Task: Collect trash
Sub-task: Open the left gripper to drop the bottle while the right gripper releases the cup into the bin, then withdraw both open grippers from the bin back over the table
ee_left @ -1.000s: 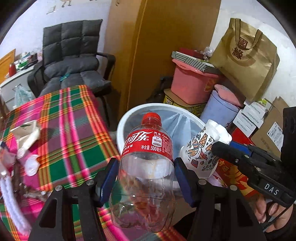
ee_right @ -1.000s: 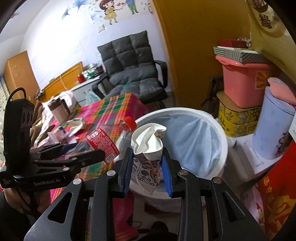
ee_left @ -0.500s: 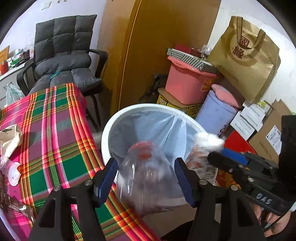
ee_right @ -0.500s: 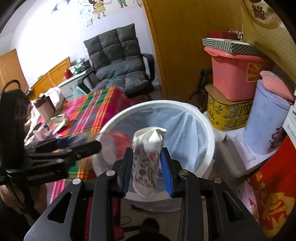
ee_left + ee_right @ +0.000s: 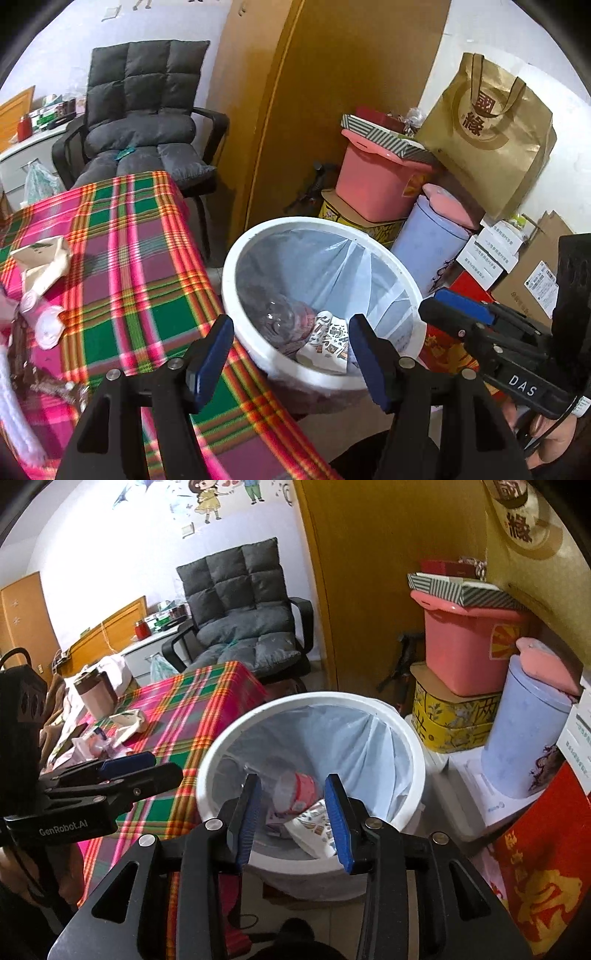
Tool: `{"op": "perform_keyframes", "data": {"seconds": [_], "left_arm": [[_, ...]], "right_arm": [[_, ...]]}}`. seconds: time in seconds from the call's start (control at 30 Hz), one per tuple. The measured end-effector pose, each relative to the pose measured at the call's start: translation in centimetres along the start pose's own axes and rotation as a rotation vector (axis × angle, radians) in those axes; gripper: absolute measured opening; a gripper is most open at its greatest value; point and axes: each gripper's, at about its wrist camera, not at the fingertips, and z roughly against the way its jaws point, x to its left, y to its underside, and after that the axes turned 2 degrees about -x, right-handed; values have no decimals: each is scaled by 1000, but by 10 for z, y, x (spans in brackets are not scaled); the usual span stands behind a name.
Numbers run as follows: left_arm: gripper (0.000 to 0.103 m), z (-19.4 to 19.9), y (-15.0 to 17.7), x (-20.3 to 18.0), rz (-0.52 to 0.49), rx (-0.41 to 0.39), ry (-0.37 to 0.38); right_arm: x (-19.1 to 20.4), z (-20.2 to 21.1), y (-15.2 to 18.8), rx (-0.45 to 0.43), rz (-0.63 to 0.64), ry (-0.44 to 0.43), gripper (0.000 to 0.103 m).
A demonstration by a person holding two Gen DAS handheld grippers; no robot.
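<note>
A white trash bin [image 5: 236,258] [image 5: 417,753] with a pale liner stands beside the table. Inside it lie a clear plastic bottle [image 5: 284,321] [image 5: 295,790] with a red label and a crumpled patterned paper cup [image 5: 328,343] [image 5: 314,825]. My left gripper [image 5: 290,334] hangs open above the bin's near rim with nothing between its fingers. Over the bin too, my right gripper [image 5: 293,790] has its jaws opening, and nothing is between them. Each gripper shows in the other's view: the right gripper [image 5: 443,306] at the right, the left gripper [image 5: 162,766] at the left.
A plaid-covered table [image 5: 122,258] at the left holds crumpled paper [image 5: 40,258] and other litter. A grey padded chair [image 5: 140,122] stands behind it. Right of the bin are a pink tub [image 5: 380,184], a lavender container [image 5: 428,243], boxes and a gold paper bag [image 5: 487,125].
The left gripper let go of the bottle and the right gripper let go of the paper cup. Both have dropped into the bin. Both pairs of jaws now stand apart and empty.
</note>
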Motion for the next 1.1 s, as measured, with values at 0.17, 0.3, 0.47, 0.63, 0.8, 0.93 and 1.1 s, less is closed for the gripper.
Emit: {"op": "perform_keyframes", "data": {"seconds": [0.17,0.3,0.47,0.63,0.8,0.93,1.1], "left_arm": [[64,26,7,6,20,-23,-21],[64,42,13,11,39,-29,-30],[64,61,23,19,57,-43,-46],[64,77,33,28,83,-51,-59],[64,91,43,38,103,-58,-82],[64,102,50,45,109,-68,-98],[64,111,59,56,129,-69,-124]], "right_arm": [[12,8,0,-13,17,-15,38],[23,13,1,-18,41,-36,38],[38,20,3,-23,71,-60,38],[54,23,6,-20,102,-80,38],[67,24,7,-17,128,-99,38],[77,23,10,-11,145,-112,38],[88,18,13,7,166,-136,38]]}}
